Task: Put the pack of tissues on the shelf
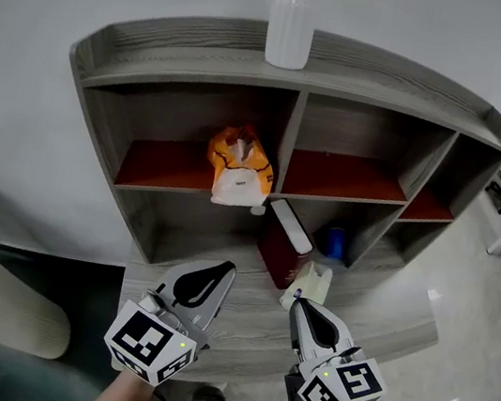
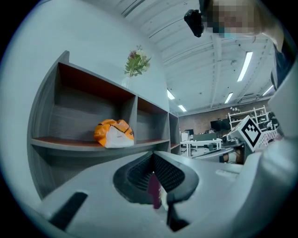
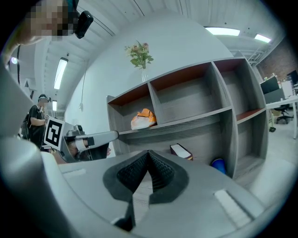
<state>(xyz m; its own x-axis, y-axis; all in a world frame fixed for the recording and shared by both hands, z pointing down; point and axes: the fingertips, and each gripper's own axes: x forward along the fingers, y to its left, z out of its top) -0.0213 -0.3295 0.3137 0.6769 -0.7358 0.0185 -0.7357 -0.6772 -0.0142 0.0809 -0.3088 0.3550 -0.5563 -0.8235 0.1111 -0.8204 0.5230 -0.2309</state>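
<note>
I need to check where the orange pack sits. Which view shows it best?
The head view: the orange pack lies centred, its place on the shelf clear. The left gripper view shows it side-on and off-centre; the right gripper view shows it small and far.

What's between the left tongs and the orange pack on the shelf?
Head view: only bare wood of the shelf between left tongs and orange pack; the red book stands rightward.

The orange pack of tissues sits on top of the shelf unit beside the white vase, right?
Not quite. The orange pack of tissues sits inside the shelf unit, on the red board of its upper left compartment, below the white vase rather than beside it. The head view shows this.
</note>
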